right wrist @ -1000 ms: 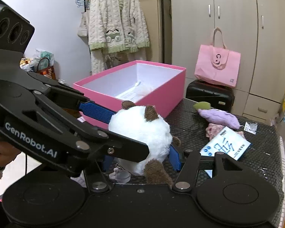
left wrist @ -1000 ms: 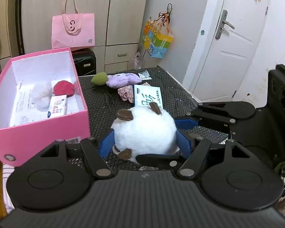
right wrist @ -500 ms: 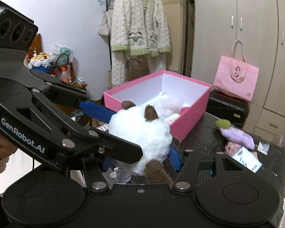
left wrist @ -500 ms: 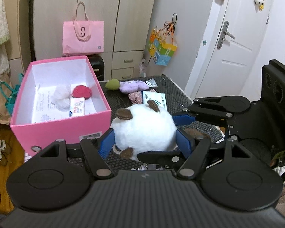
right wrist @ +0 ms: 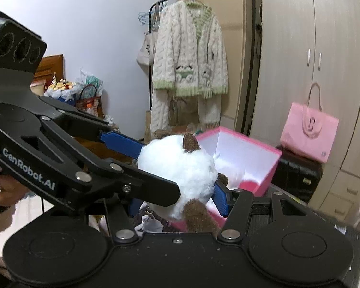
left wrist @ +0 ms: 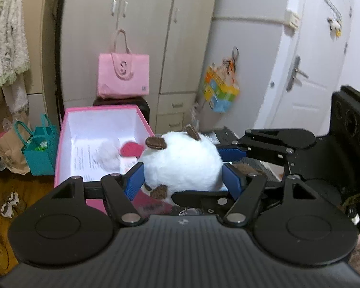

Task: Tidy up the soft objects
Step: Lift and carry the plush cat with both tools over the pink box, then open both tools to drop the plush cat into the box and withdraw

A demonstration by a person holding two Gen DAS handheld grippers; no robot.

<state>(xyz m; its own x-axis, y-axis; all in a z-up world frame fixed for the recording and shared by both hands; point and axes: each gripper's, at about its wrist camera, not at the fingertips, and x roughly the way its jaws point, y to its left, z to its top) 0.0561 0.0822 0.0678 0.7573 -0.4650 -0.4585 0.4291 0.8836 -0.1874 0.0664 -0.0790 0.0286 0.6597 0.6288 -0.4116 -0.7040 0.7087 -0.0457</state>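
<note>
Left wrist view: both grippers' fingers (left wrist: 134, 180) are clamping the round white fluffy plush toy (left wrist: 182, 160); the open pink cardboard box (left wrist: 67, 129) is lying just ahead-left of them.

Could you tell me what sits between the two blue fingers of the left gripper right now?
In the left wrist view, the white plush toy fills the gap between the left gripper fingers, which press on its sides; nothing else sits there.

Plush toy (left wrist: 182, 163) before the box (left wrist: 103, 120); tote bag (left wrist: 123, 76) behind it.
</note>
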